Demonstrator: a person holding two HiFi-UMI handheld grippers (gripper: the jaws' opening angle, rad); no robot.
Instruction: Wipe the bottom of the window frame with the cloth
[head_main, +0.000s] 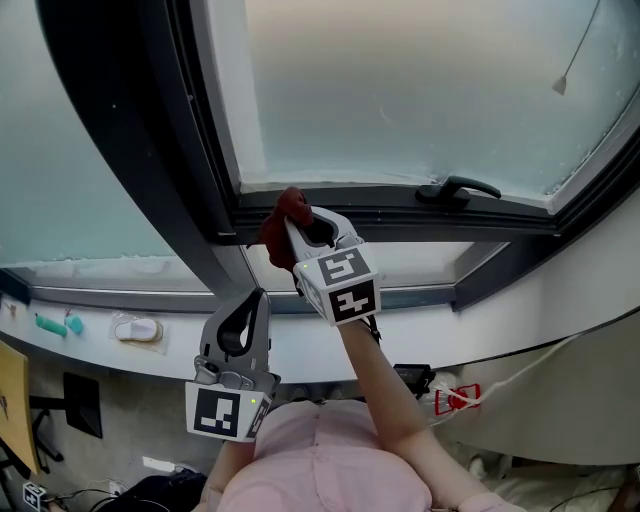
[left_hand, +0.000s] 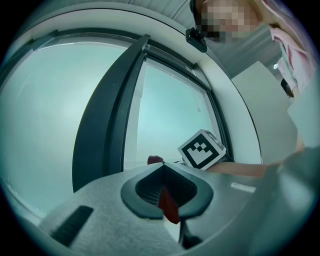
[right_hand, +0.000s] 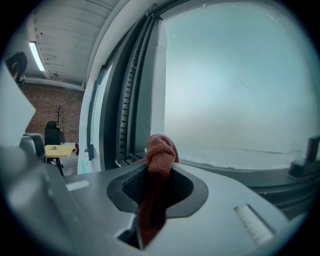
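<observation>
Right gripper view: right gripper (right_hand: 160, 167) was clamped on the red cloth (right_hand: 161, 149). A knotted wad stuck out past the jaw tips, and the tail ran back down the seam between them. Head view: the wad sat at the left end of the window frame's bottom rail (head_main: 400, 214), by the corner with the dark upright (head_main: 160, 150). Black window handle (head_main: 458, 188) was on the same rail, well to the right of that claw. Left gripper (left_hand: 161, 169) hung lower and to the left of the right one, apart from the rail, jaws drawn together. A thin red sliver (left_hand: 168, 206) showed in its seam; couldn't tell what it was. Markings: black-and-white square codes on the right claw's marker cube (head_main: 343, 283) and on the left one's. Red-and-white tag (head_main: 456, 399) sat below and right of both claws, print too small to read.
</observation>
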